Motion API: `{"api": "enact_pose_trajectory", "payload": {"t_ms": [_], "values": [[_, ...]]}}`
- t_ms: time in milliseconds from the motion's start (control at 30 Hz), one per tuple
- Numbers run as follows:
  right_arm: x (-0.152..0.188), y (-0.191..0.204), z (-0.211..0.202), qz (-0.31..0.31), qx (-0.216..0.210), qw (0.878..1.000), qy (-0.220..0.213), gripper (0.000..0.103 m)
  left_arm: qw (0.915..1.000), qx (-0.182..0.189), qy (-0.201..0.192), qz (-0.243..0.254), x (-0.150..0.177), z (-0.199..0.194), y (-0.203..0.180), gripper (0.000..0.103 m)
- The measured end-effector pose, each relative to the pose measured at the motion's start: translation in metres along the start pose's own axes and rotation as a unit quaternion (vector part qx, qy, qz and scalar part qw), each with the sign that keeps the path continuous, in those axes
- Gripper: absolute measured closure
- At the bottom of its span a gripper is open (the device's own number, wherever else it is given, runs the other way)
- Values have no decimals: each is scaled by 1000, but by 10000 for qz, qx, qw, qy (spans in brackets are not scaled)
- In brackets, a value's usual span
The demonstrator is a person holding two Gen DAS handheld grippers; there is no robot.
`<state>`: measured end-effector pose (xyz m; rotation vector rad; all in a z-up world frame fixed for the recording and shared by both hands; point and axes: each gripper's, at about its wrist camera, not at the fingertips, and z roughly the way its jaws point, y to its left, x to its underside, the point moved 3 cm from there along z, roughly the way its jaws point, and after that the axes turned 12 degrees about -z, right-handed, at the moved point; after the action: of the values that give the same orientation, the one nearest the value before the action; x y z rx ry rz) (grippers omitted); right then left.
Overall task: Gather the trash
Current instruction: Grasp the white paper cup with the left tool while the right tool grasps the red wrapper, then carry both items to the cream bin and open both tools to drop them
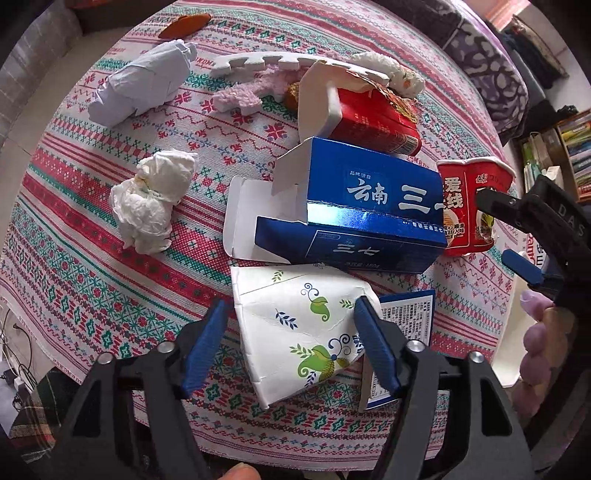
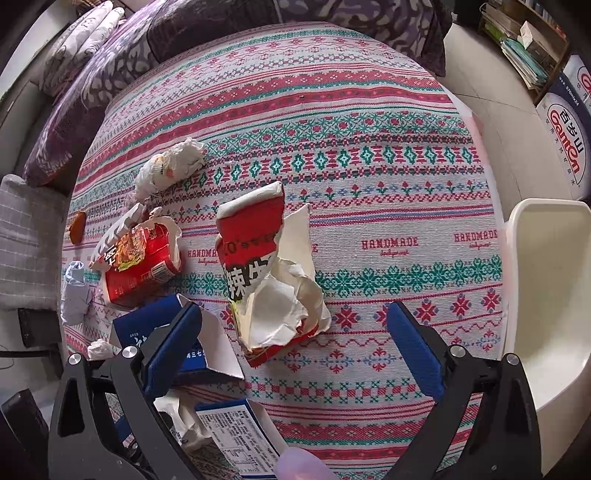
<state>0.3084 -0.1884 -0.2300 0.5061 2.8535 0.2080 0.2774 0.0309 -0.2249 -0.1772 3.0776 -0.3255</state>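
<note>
Trash lies on a patterned tablecloth (image 1: 110, 280). My left gripper (image 1: 291, 343) is open, its blue fingers on either side of a white flower-printed paper pack (image 1: 295, 328). Behind it lie a blue carton (image 1: 362, 210), a red box (image 1: 373, 114), a crumpled tissue (image 1: 147, 203) and a white paper wad (image 1: 140, 85). My right gripper (image 2: 295, 347) is open around the near end of a crushed red noodle cup (image 2: 266, 269), which also shows in the left wrist view (image 1: 472, 210). The right gripper itself appears in the left wrist view (image 1: 517, 229).
A white bin (image 2: 550, 295) stands at the table's right edge. A small blue-and-white box (image 2: 236, 439) lies near the front. A white foam strip (image 1: 266, 62), pink fluff (image 1: 240, 92) and an orange scrap (image 1: 184, 24) lie at the back. A sofa (image 2: 110, 66) is behind.
</note>
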Motion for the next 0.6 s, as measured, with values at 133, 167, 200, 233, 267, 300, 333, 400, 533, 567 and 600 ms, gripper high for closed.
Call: {"api": "enact_pose_trajectory", "payload": {"t_ms": [133, 167, 200, 233, 267, 300, 333, 400, 533, 567, 600], "values": [[-4, 4, 8, 19, 15, 10000, 37, 7, 9995, -116, -164, 255, 17, -2, -16, 20], [-5, 4, 10, 4, 33, 10000, 32, 7, 9987, -288, -252, 341, 20, -2, -20, 19], [-6, 4, 11, -24, 58, 10000, 38, 7, 9978, -437, -326, 386, 21, -1, -21, 19], [-5, 4, 13, -53, 80, 9999, 61, 7, 9972, -530, -343, 395, 24, 4, -27, 19], [-5, 3, 16, -67, 101, 9999, 102, 7, 9972, -568, -291, 379, 23, 10, -31, 19], [-5, 0, 18, -42, 98, 9999, 124, 7, 9975, -571, -204, 365, 24, 14, -31, 19], [-6, -2, 21, 29, 52, 9999, 138, 7, 9976, -575, -128, 354, 24, 19, -30, 19], [-6, -6, 25, 213, -142, 9996, 139, 30, 9978, -598, -83, 277, 24, 22, -25, 23], [-7, -10, 20, 223, -325, 9992, 63, 54, 9991, -377, -147, 151, 20, 10, -14, 24], [-7, -11, 17, 205, -330, 9992, 39, 58, 9991, -339, -212, 151, 19, 5, -13, 24], [-7, -12, 15, 200, -297, 9994, -1, 59, 9990, -304, -278, 157, 17, 0, -12, 24]]}}
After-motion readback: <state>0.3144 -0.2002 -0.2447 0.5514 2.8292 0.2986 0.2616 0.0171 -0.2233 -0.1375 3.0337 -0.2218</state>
